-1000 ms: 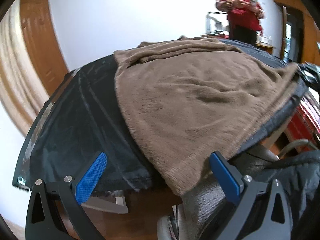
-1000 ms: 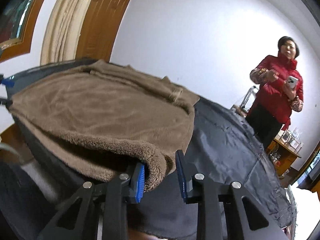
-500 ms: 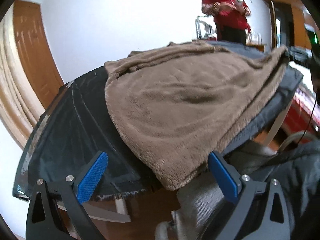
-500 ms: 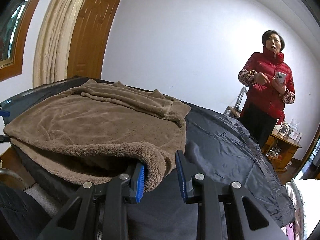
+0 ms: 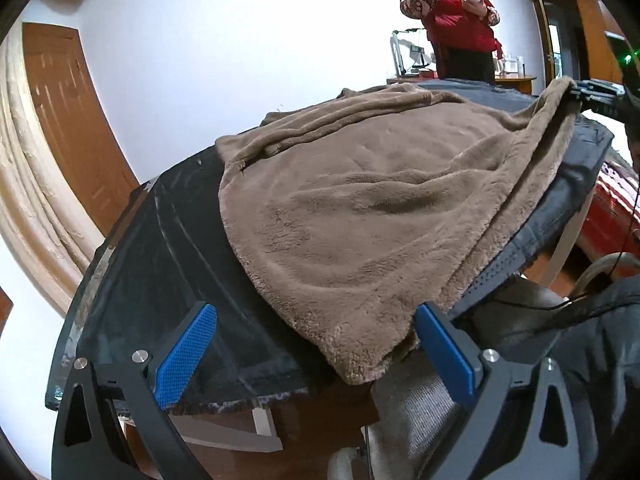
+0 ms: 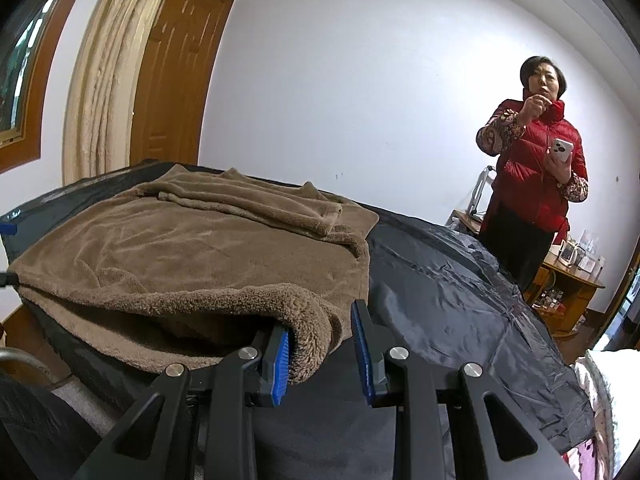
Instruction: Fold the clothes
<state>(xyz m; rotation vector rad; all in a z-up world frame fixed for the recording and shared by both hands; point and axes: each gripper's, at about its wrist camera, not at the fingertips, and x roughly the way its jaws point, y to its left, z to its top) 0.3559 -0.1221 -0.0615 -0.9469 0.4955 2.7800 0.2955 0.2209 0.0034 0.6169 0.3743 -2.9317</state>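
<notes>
The right gripper (image 6: 320,344) has lifted the brown fleece garment's (image 5: 380,208) near corner, fingers apart around it. Left gripper (image 5: 316,356) gapes wide at the table's (image 5: 160,248) near edge. Soft, floppy; pinch hem corners.

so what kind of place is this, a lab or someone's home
Most likely a room in someone's home: a panelled wooden door, a small wooden side table crowded with jars and glasses, and a brown fleece garment spread on a table under a dark cover.
</notes>
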